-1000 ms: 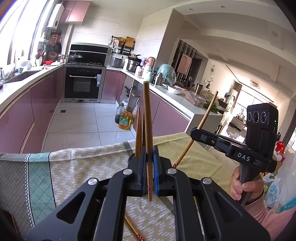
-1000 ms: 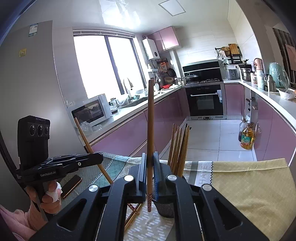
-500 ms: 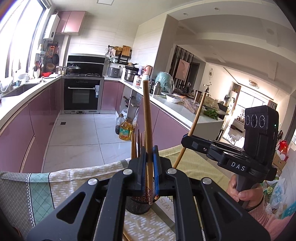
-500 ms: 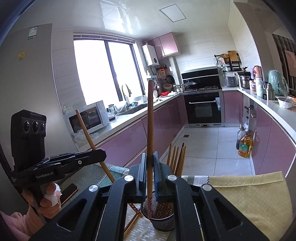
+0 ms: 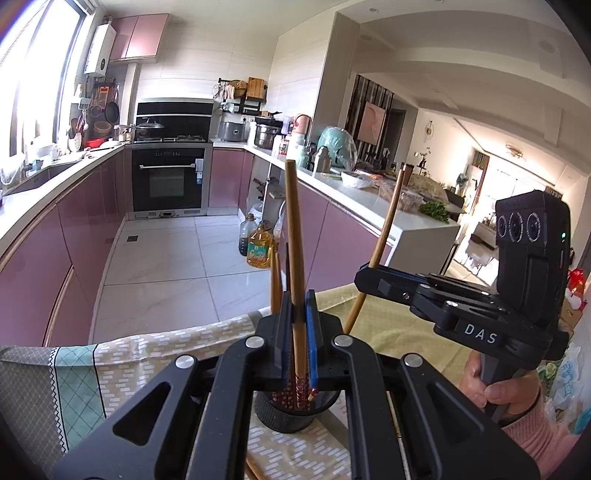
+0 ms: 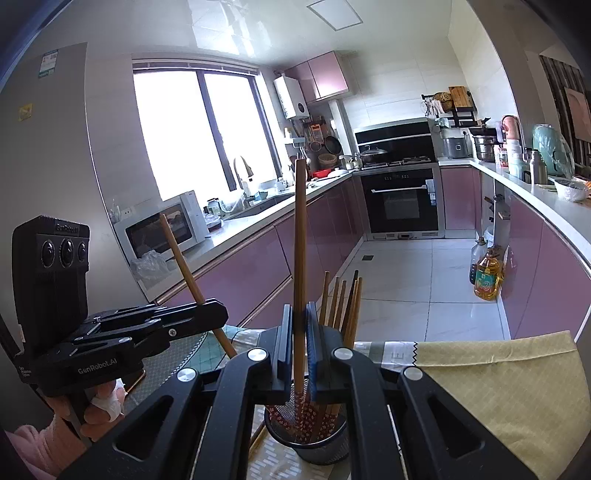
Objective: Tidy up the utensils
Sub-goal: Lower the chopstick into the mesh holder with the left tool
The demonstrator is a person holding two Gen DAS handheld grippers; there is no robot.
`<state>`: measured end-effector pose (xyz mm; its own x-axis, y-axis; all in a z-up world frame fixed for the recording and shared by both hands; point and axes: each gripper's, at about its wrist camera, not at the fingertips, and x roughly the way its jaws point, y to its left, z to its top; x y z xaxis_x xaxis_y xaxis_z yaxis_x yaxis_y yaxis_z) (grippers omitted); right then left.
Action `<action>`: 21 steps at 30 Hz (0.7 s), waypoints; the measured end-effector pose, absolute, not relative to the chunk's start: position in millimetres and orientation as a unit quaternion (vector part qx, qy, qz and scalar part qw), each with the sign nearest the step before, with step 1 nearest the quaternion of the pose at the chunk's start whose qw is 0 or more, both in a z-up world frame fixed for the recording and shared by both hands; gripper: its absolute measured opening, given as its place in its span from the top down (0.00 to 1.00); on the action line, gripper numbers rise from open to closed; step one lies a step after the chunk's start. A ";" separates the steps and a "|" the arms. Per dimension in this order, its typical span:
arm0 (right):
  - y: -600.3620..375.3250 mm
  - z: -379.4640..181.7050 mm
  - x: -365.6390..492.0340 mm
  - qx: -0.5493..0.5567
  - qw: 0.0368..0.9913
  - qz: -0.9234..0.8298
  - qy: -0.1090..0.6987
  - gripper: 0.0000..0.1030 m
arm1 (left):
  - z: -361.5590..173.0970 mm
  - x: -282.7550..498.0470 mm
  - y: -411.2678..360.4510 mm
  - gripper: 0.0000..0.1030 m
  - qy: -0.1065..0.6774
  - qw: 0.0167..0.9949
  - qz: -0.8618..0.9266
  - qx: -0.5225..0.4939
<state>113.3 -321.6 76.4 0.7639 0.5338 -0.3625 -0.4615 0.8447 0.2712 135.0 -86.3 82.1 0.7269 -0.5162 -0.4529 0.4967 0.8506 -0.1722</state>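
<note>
A big window (image 6: 207, 136) lets bright light into the kitchen. Pink cabinets (image 5: 55, 251) run along both sides under white counters (image 6: 546, 199). A black oven (image 5: 168, 181) sits at the far end. The floor (image 5: 173, 258) has pale tiles. A white microwave (image 6: 162, 229) stands near the window.

Daylight floods in through the big window (image 6: 207, 133), so bright that the panes wash out to pure white. The ceiling (image 6: 258, 33) catches a pale sheen from it, and the floor tiles (image 5: 173, 258) gleam softly. The far living room (image 5: 517, 192) glows overexposed. Up close, each black gripper (image 5: 298, 332) sits dark, with little detail in its shadowed underside. Both views bulge hard: cabinets and walls curve, and the corners fall to black. Everything is sharp; no motion blur that I can see.
</note>
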 end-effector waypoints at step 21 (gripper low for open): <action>-312.0 44.4 134.5 0.081 0.924 0.260 0.267 0.94 | 55.4 152.5 -105.9 0.93 0.296 0.918 -0.260 0.048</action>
<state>134.5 -312.0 44.4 0.7223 0.5239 -0.4514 -0.4379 0.8517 0.2878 152.5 -105.9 55.4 0.6893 -0.4489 -0.5687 0.5052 0.8604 -0.0667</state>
